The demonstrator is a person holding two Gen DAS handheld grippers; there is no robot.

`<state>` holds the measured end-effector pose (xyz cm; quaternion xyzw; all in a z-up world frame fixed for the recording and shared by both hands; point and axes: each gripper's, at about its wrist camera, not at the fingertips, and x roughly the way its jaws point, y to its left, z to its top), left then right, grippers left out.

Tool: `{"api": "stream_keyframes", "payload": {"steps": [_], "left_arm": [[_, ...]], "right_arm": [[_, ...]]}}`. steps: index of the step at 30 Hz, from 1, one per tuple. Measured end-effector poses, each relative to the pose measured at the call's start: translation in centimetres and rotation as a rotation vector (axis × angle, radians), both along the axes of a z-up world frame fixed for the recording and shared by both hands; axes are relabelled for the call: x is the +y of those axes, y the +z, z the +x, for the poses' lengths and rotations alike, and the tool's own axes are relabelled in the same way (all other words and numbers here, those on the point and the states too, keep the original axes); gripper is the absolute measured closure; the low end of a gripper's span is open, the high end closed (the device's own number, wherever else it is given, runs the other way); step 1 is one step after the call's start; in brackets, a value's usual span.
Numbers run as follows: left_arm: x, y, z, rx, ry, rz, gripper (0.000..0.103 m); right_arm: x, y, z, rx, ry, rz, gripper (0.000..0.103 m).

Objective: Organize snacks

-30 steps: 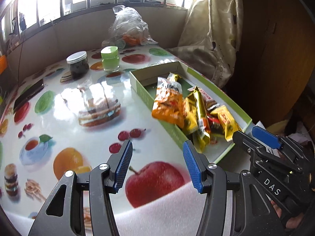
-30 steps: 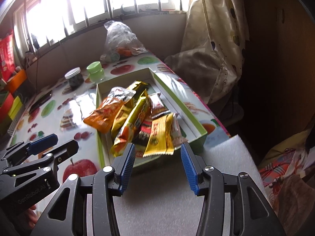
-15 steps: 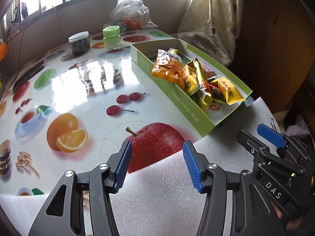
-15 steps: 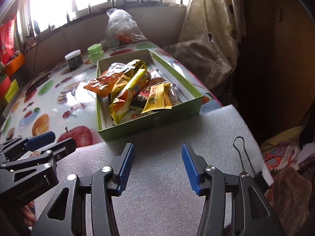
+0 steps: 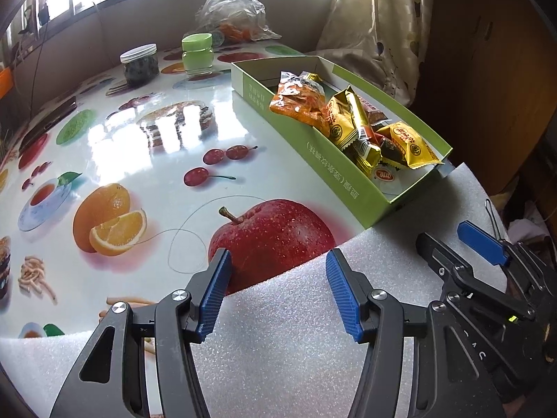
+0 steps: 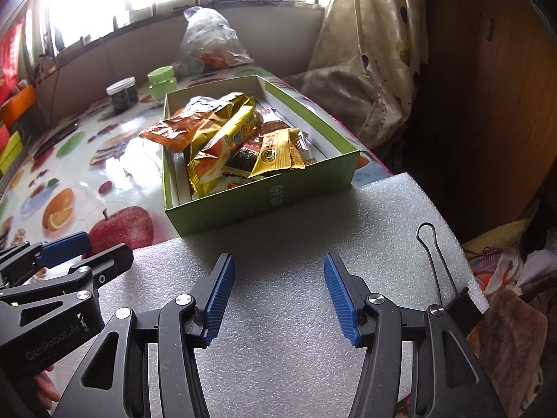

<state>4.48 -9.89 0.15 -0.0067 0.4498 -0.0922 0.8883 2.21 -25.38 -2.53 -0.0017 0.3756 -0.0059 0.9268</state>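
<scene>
Nearest the cameras lies a white foam sheet (image 6: 296, 244) spread over the near end of the table, with a black binder clip (image 6: 456, 304) fixed on its right edge, its wire handle lying flat on the foam. The left gripper (image 5: 275, 289) hangs over the foam's left part; its blue-padded jaws are opening, and nothing is between them. The right gripper (image 6: 276, 294) hangs over the middle of the foam; its jaws are opening too, with only bare foam in the gap.

Just beyond the foam stands a shallow green cardboard box (image 6: 264, 198), open at the top, its near wall touching the foam's far edge and printed with pale characters. The snacks are heaped inside it: an orange crinkled packet (image 6: 181, 127) rests on the box's left rim and juts past it, a long gold-and-orange wrapper (image 6: 222, 142) leans diagonally across the pile, a flat yellow packet (image 6: 273, 155) lies toward the near right, and dark and red wrappers show underneath.

The tablecloth (image 5: 146, 160) is glossy white, printed with an apple, orange halves and cherries. Well beyond the box stand a dark-filled jar with a white lid (image 5: 139, 64) and a green jar (image 5: 196, 52), side by side. At the far end, under the window, sits a crumpled clear plastic bag (image 5: 233, 10). A pale curtain (image 6: 369, 52) hangs to the right.
</scene>
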Motion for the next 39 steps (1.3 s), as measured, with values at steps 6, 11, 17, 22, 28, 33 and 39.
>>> {"api": "stream_keyframes", "payload": {"steps": [6, 11, 17, 22, 28, 33, 39], "left_arm": [[-0.02, -0.09, -0.29, -0.014, 0.018, -0.002, 0.045], [0.04, -0.11, -0.3, -0.015, 0.021, -0.012, 0.045], [0.21, -0.12, -0.41, -0.01, 0.025, -0.01, 0.045], [0.22, -0.11, -0.44, -0.009, 0.028, -0.01, 0.045], [0.23, -0.11, -0.44, -0.009, 0.027, -0.009, 0.045], [0.25, -0.11, -0.43, -0.009, 0.027, -0.01, 0.045], [0.23, -0.09, -0.46, -0.009, 0.026, -0.01, 0.045]], "right_arm": [[0.16, 0.0, 0.08, -0.001, -0.016, -0.003, 0.049], [0.15, -0.01, 0.03, -0.001, -0.026, 0.0, 0.049], [0.14, -0.05, -0.08, -0.005, -0.037, 0.009, 0.049], [0.15, -0.06, -0.06, -0.005, -0.037, 0.01, 0.049], [0.14, -0.06, -0.08, -0.005, -0.037, 0.009, 0.049], [0.15, -0.07, -0.08, -0.005, -0.039, 0.009, 0.049], [0.13, -0.08, -0.11, -0.008, -0.04, 0.01, 0.049]]}}
